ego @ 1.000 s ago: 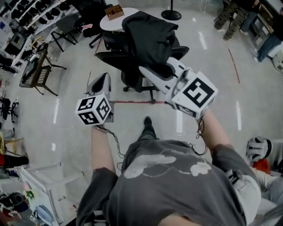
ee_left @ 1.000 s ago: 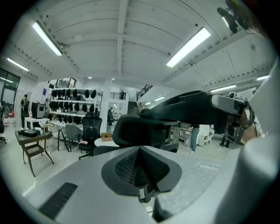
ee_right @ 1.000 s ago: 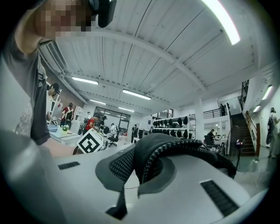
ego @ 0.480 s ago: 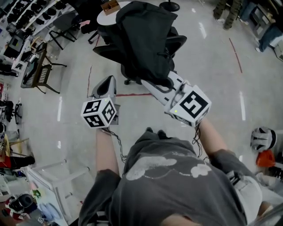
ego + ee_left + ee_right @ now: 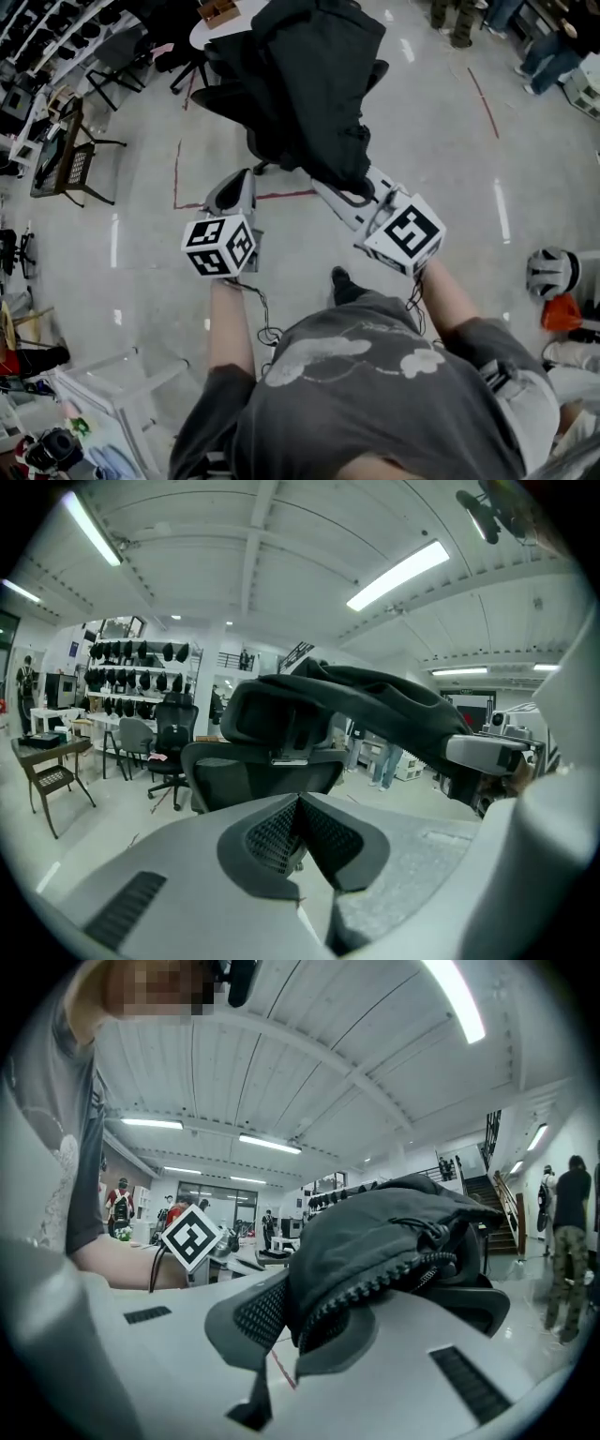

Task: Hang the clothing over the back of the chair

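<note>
Black jacket (image 5: 314, 84) is draped over office chair (image 5: 253, 780) back, lying directly ahead of right gripper (image 5: 345, 192), by which its zippered hem is clamped. Left gripper (image 5: 234, 186) is seen closed, empty, alongside.

No legible text, labels, brands or numbers in view.

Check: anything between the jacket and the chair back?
Nothing visible. The jacket already drapes over the headrest and back of the chair; the right gripper has its jaws shut on the jacket's zipper edge.
</note>
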Action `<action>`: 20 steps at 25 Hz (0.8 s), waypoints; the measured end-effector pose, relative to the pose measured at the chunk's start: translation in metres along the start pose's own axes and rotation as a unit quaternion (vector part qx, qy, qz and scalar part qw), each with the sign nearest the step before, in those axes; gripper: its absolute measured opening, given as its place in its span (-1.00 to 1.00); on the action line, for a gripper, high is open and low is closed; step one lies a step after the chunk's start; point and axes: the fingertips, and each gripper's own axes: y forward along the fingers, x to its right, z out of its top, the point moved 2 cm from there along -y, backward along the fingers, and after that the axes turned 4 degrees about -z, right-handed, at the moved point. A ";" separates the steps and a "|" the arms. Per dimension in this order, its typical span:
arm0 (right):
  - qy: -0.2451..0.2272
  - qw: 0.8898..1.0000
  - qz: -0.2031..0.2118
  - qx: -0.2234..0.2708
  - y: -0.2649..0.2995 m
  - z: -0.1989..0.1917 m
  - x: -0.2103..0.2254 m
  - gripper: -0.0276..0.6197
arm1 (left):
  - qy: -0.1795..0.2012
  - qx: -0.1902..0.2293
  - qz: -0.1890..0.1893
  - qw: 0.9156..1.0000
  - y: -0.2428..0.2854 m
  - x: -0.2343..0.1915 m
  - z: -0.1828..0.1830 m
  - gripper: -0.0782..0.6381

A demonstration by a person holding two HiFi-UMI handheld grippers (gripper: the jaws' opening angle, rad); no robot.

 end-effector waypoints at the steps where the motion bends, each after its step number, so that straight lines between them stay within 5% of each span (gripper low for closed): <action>1: -0.003 1.000 -0.006 0.000 -0.001 0.000 -0.006 -0.93 | 0.000 -0.001 -0.005 1.000 -0.006 0.002 -0.004 -0.78; 7: -0.011 1.000 -0.028 0.003 -0.011 -0.009 -0.042 -0.93 | -0.012 -0.002 -0.026 1.000 -0.047 0.008 -0.026 -0.78; 13: 0.027 0.993 -0.101 0.046 -0.021 0.000 -0.030 -0.90 | -0.013 0.003 -0.038 0.999 -0.074 0.008 -0.034 -0.78; 20: 0.058 0.980 -0.186 0.040 -0.029 -0.012 -0.023 -0.51 | -0.008 0.003 -0.042 0.999 -0.097 0.010 -0.041 -0.78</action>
